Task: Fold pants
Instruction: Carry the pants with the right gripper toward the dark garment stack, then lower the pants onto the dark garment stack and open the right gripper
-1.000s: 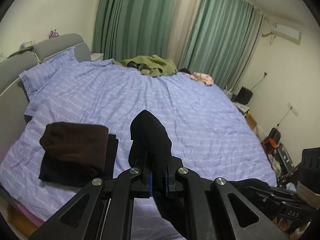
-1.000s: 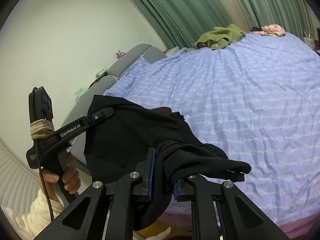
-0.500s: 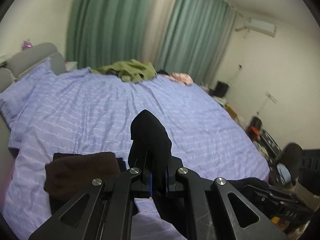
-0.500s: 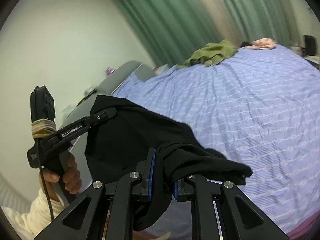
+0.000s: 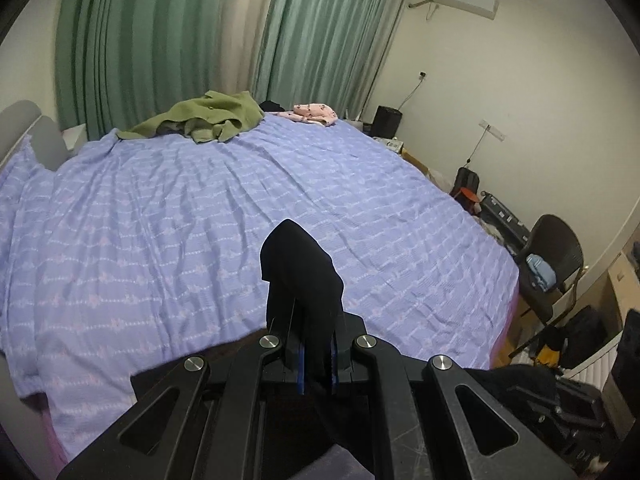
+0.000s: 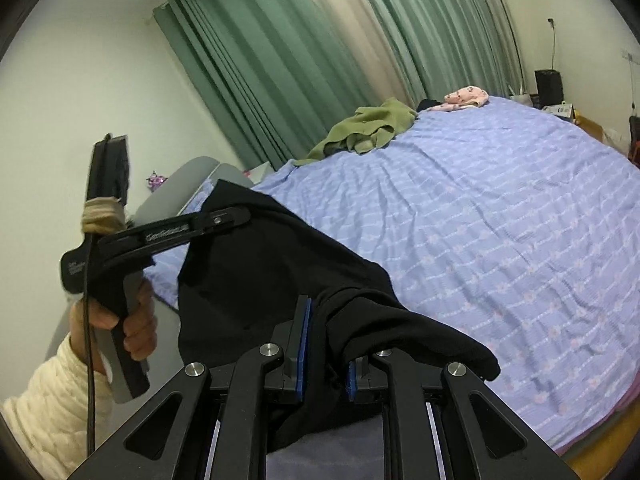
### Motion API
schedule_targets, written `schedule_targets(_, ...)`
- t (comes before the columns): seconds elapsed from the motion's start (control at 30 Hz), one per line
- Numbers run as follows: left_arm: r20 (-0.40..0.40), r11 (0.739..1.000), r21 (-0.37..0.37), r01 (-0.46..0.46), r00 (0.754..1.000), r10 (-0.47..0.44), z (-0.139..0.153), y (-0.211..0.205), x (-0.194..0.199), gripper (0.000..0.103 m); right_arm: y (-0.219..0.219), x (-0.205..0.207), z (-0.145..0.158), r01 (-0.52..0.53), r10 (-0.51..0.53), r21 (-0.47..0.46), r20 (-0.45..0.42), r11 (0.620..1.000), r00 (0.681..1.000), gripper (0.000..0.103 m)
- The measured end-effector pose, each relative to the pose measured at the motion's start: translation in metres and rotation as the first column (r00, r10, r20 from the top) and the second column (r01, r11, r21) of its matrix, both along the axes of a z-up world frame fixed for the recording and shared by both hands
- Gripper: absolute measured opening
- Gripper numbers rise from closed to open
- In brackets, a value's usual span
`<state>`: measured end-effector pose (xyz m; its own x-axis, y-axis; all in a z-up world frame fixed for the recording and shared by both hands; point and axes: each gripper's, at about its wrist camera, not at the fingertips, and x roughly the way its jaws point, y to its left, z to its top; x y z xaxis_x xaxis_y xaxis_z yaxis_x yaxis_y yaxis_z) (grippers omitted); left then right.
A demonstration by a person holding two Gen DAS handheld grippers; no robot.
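Green curtains [image 5: 168, 40] hang behind a wide bed [image 5: 200, 208] spread with a lilac patterned sheet; at its far edge lie a crumpled olive garment [image 5: 208, 120] and a pink one [image 5: 314, 113], and a dark chair [image 5: 554, 256] stands off to the right. You hold the black pants [image 6: 272, 280] up off the near edge of the bed, stretched between both tools. Your left gripper [image 5: 316, 354] is clamped tight on a fold that pokes up past its fingers. Your right gripper [image 6: 325, 354] is closed on a bunched wad of the same cloth, which spills over its right finger.
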<state>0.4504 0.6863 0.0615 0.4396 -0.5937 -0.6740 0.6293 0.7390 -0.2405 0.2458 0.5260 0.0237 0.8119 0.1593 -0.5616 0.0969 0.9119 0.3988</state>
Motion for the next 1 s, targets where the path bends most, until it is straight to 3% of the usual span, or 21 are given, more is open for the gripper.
schedule_targets(0.13, -0.012, 1.000, 0.003, 0.013, 1.000, -0.013, -0.010, 0.014, 0.036, 0.010, 0.026, 0.024, -0.005, 0.040, -0.041, -0.027, -0.029, 0.999, 0.999, 0.016)
schedule_targets(0.27, -0.064, 0.998, 0.055, 0.021, 0.998, -0.018, -0.053, 0.030, 0.066, 0.010, 0.049, 0.049, -0.038, 0.054, -0.050, 0.026, -0.140, 0.998, 0.989, 0.016)
schedule_targets(0.43, -0.172, 0.991, 0.129, -0.032, 0.984, 0.054, -0.113, 0.056, 0.087, 0.010, 0.071, 0.068, -0.107, 0.082, -0.012, 0.187, -0.347, 0.979, 0.938, 0.016)
schedule_targets(0.77, -0.252, 0.968, 0.237, -0.079, 0.958, 0.140, -0.177, 0.099, 0.093, 0.011, 0.123, 0.073, -0.185, 0.056, 0.126, 0.308, -0.541, 0.950, 0.832, 0.016)
schedule_targets(0.87, -0.263, 0.960, 0.259, -0.108, 0.948, 0.178, -0.185, 0.108, 0.099, 0.018, 0.130, 0.077, -0.198, 0.077, 0.137, 0.331, -0.575, 0.940, 0.806, 0.017)
schedule_targets(0.93, -0.245, 0.948, 0.293, -0.126, 0.948, 0.202, -0.189, 0.110, 0.102, 0.030, 0.134, 0.080, -0.206, 0.082, 0.159, 0.356, -0.597, 0.931, 0.786, 0.019)
schedule_targets(1.0, -0.205, 0.925, 0.347, -0.157, 0.949, 0.238, -0.190, 0.111, 0.101, 0.036, 0.141, 0.080, -0.213, 0.080, 0.180, 0.362, -0.628, 0.929, 0.757, 0.022)
